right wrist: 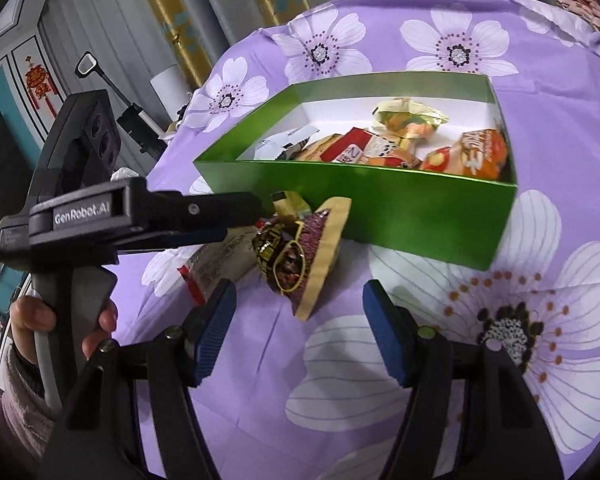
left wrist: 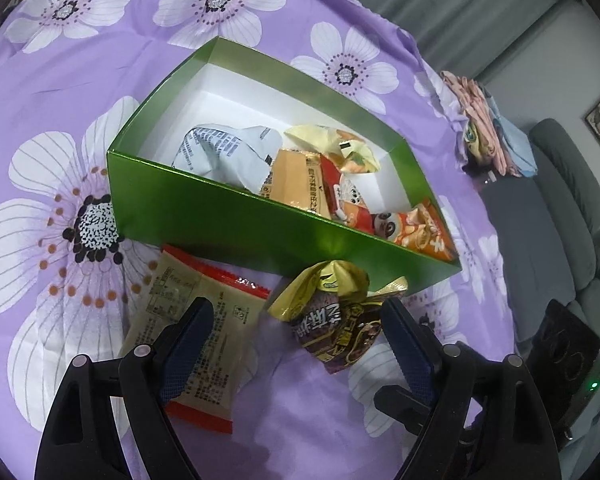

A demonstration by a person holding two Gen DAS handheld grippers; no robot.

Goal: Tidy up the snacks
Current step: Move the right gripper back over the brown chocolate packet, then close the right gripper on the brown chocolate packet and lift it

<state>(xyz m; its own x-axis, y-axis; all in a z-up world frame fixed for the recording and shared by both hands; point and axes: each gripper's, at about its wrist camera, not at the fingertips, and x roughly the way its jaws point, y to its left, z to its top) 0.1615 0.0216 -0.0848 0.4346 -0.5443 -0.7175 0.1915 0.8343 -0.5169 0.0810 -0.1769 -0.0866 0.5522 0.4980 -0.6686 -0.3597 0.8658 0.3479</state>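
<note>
With the gold-and-purple snack (left wrist: pixel 336 316) lying on the bedspread (left wrist: pixel 40 92) just outside the green box's (left wrist: pixel 228 208) near wall, left gripper (left wrist: pixel 298 320) spread around it, should close mid-packet; right gripper (right wrist: pixel 298 304) spread, empty.

- My left gripper (left wrist: pixel 296 332) is hanging with its jaws standing wide apart over the purple flowered cloth (left wrist: pixel 60 92); nothing is being pinched between them
- A gold-and-brown snack packet (left wrist: pixel 336 316) is lying just inside my right-hand pad; a beige packet with red edges (left wrist: pixel 188 320) is lying under the other pad
- The green box (left wrist: pixel 228 216) is sitting just beyond both, holding several snacks; a white wrapper (left wrist: pixel 220 152) is lying among them
</note>
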